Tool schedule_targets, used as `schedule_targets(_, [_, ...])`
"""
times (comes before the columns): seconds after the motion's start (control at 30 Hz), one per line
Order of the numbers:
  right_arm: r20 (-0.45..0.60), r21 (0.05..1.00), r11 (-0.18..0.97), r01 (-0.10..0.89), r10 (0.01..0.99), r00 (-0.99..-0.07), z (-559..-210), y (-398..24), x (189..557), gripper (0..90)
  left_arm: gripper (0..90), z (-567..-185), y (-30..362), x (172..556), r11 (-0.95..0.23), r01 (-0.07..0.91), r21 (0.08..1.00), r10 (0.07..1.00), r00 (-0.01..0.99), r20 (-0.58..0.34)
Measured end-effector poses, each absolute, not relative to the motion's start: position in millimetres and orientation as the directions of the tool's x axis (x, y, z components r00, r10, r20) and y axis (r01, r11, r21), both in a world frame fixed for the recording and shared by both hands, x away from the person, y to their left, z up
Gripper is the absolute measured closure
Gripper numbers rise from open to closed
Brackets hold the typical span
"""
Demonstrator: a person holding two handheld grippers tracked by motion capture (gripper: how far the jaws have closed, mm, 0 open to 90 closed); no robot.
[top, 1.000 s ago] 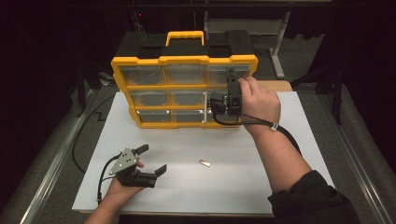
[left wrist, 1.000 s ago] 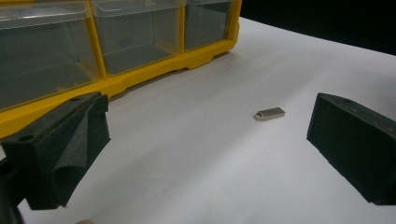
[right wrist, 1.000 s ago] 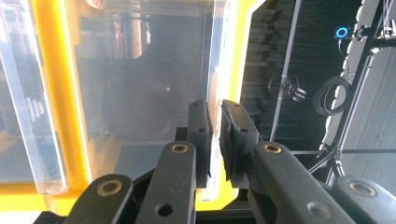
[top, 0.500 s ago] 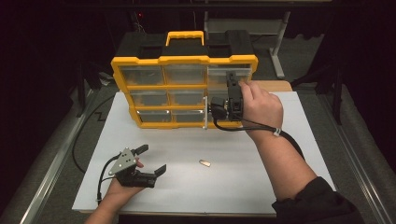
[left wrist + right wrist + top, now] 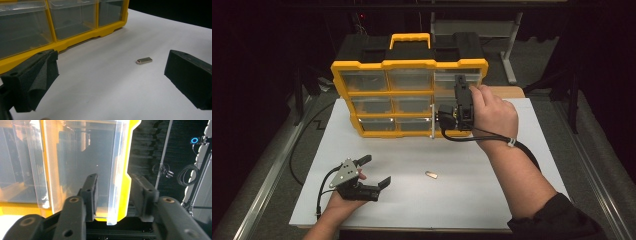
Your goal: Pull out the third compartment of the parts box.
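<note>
Yellow plastic organizer case with clear lid (image 5: 377, 102) standing tilted on white bench (image 5: 492, 185); right claw (image 5: 112, 195) just been opening, straddling lid edge, releasing; left claw (image 5: 373, 172) resting spread near small metal USB stick (image 5: 144, 60).

Organizer case (image 5: 409, 97) stands along the board's (image 5: 512, 190) far edge. Small metal piece (image 5: 430, 174) lies mid-board, nearer the near edge.

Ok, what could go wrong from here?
The right tongs have just been opening around the organizer's edge, no longer pressing it; standing tilted, it might tip or drop flat. The small metal piece lies loose in front and could get knocked. The left tongs rest open, too far off to steady anything.
</note>
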State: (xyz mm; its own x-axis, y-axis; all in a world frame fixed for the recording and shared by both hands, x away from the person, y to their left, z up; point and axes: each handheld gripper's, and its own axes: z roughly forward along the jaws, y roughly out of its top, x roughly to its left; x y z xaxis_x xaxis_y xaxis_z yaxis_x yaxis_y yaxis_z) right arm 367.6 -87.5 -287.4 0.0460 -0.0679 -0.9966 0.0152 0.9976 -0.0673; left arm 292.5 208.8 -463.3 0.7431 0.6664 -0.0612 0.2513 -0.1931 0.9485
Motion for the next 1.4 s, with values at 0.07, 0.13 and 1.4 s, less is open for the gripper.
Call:
schedule_targets(0.07, [-0.998, -0.052, 0.999, 0.007, -0.052, 0.037, -284, -87, 367, 47.9, 0.2, -463, 209, 293, -0.193, 0.252, 0.948, 0.667, 0.743, -0.061])
schedule_targets(0.13, [-0.999, -0.024, 1.000, 0.002, -0.024, 0.030, -281, -86, 368, 37.2, 0.2, -463, 209, 293, -0.193, 0.251, 0.948, 0.667, 0.743, -0.061])
schedule_targets(1.4, [-1.000, -0.020, 0.998, 0.054, -0.019, -0.015, -277, -93, 370, 78.9, 0.2, -463, 209, 293, -0.194, 0.252, 0.948, 0.666, 0.743, -0.062])
